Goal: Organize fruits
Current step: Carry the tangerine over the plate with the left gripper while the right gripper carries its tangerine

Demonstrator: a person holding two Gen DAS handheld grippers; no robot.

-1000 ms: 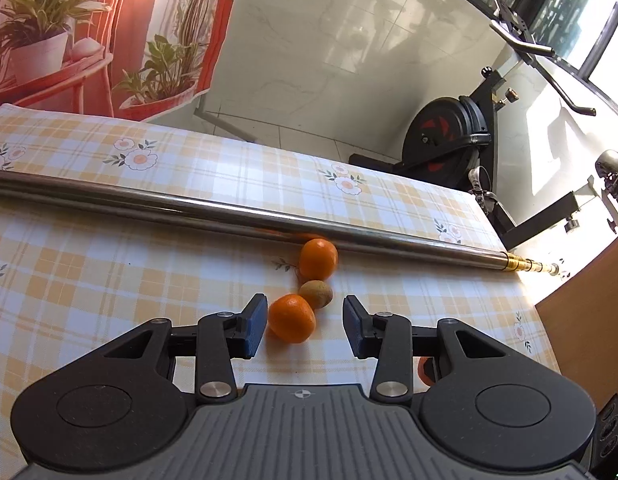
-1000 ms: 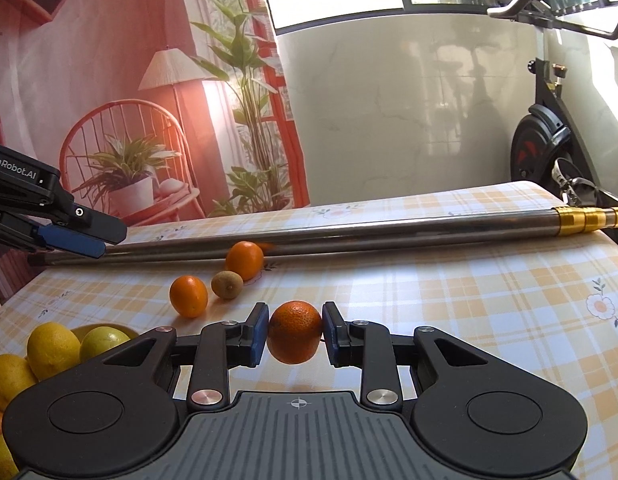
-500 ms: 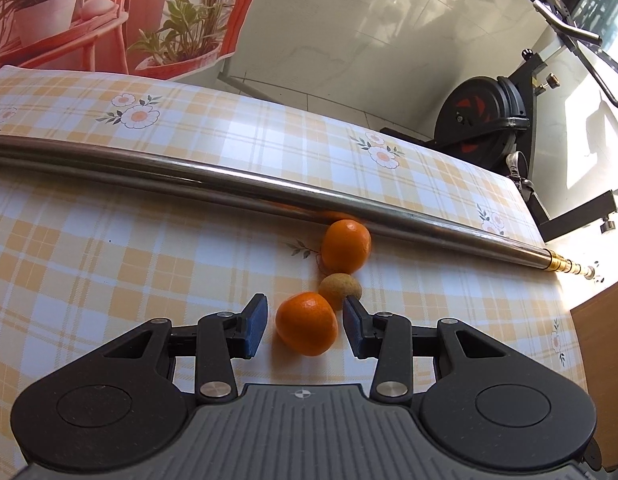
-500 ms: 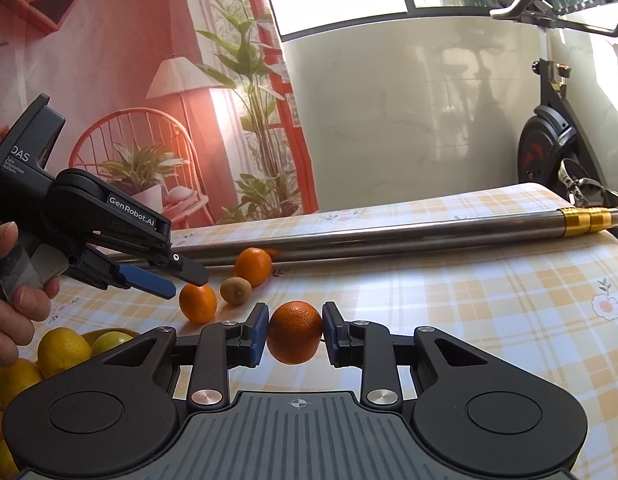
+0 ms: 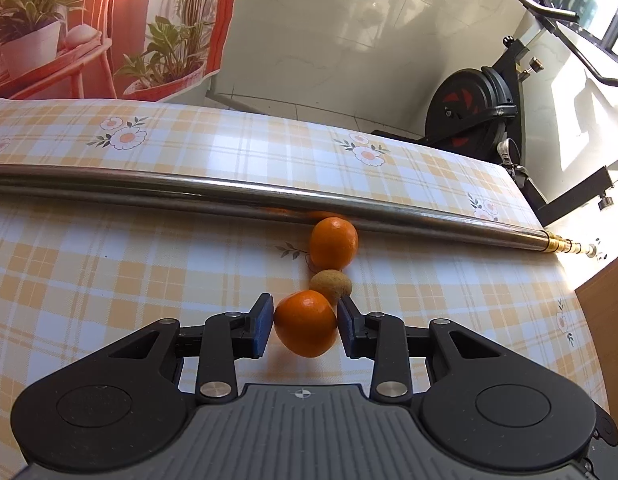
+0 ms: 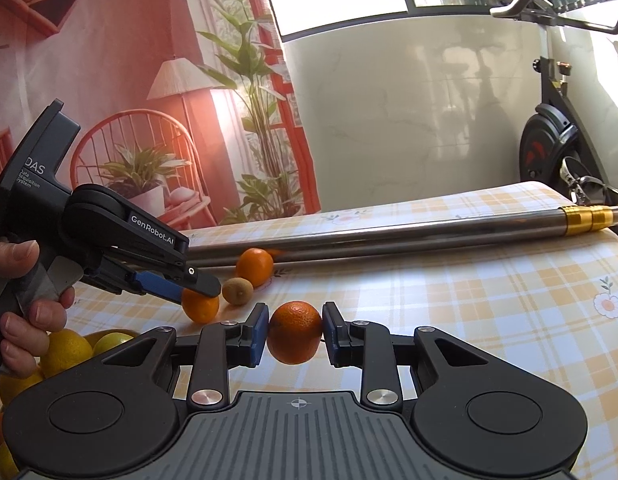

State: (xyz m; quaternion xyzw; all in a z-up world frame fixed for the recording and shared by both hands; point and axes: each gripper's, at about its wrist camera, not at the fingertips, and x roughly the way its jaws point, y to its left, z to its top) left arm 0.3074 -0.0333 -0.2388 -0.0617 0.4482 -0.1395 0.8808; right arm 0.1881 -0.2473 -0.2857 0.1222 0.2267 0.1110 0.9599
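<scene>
My left gripper (image 5: 305, 325) has closed around a small orange (image 5: 306, 328) that sits on the checked tablecloth; both pads touch it. Just beyond lie a brown kiwi (image 5: 330, 283) and a second orange (image 5: 333, 243) against a steel pole (image 5: 245, 196). My right gripper (image 6: 294, 330) is shut on another orange (image 6: 294, 332), held above the table. In the right wrist view the left gripper (image 6: 199, 288) reaches in from the left over its orange (image 6: 200, 306), with the kiwi (image 6: 237, 291) and far orange (image 6: 254, 267) behind.
Several yellow lemons (image 6: 65, 350) are piled at the left edge. The steel pole (image 6: 389, 236) with a gold end (image 6: 593, 218) crosses the table. An exercise bike (image 5: 481, 108) stands beyond the table's far right corner.
The left gripper has moved forward over the near orange and narrowed its jaws from wide open until the pads touch it. The right gripper holds its orange unchanged.
</scene>
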